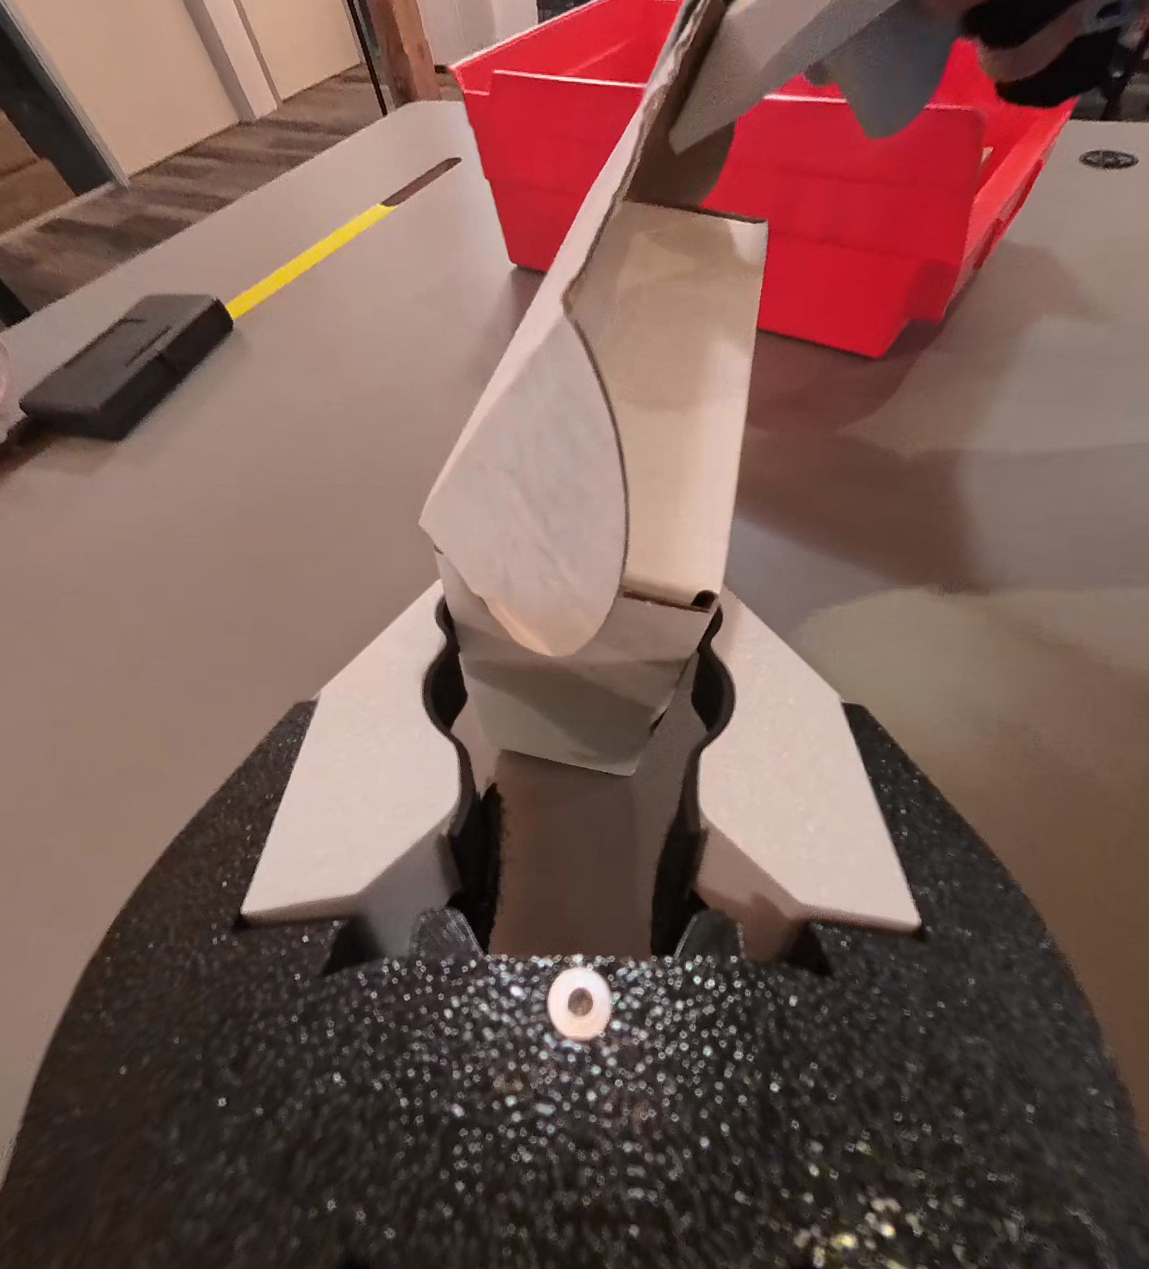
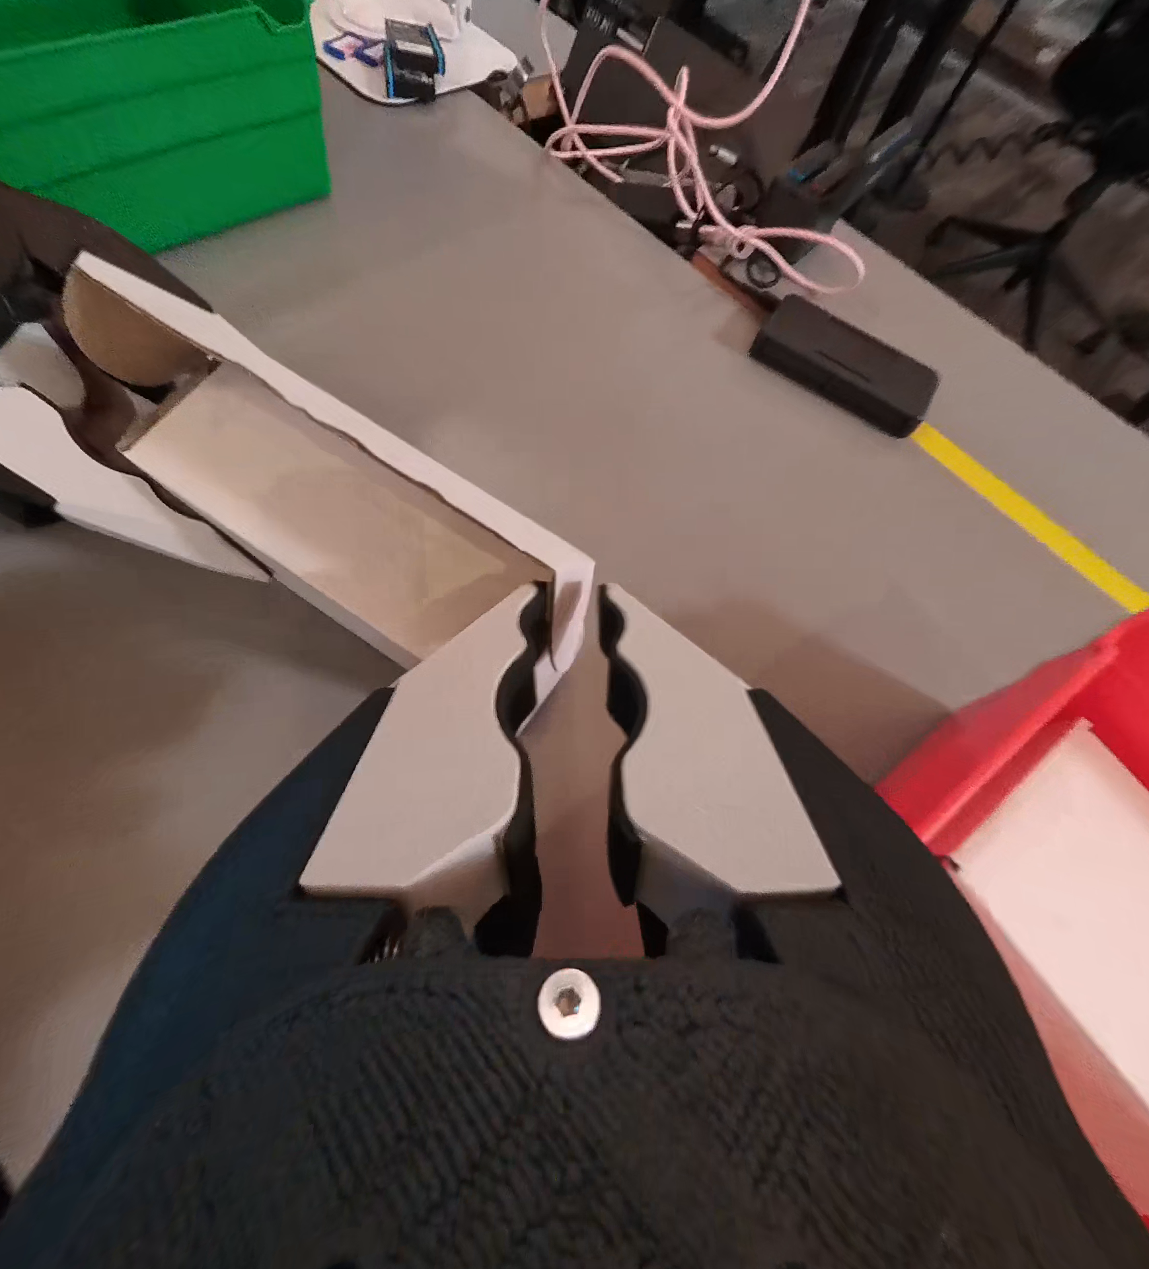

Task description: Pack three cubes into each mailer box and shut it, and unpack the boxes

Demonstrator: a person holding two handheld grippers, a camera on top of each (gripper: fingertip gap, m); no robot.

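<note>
We see the left gripper [image 1: 578, 618] reaching forward low over the grey counter [image 1: 214, 584], its pale fingers [image 1: 379, 721] clamped on the near end of a white mailer box [image 1: 681, 426], both pads pressed against the cardboard on either side. The box is lifted off the counter and runs away from this gripper, its lid flap [image 1: 530, 494] folded up and curving over the open side. From the right wrist view we see that same box [image 2: 324, 481] stretched between the two tools, its brown inside facing up and holding no cubes in the part we can see. The right gripper [image 2: 575, 618] comes in at the far end, its fingers [image 2: 461, 721] a little apart with the box's white end wall [image 2: 568, 618] standing between them; the left pad lies against the wall, while a narrow gap shows at the right pad, so this gripper is not clamped. Beyond the box a red bin [image 1: 832, 226] sits on the counter; in the right wrist view we see a white box [image 2: 1072, 893] lying inside it [image 2: 969, 741]. A green bin [image 2: 146, 123] stands farther off, its contents hidden from us. A black case [image 1: 125, 364] rests beside a yellow tape line [image 1: 310, 261].
</note>
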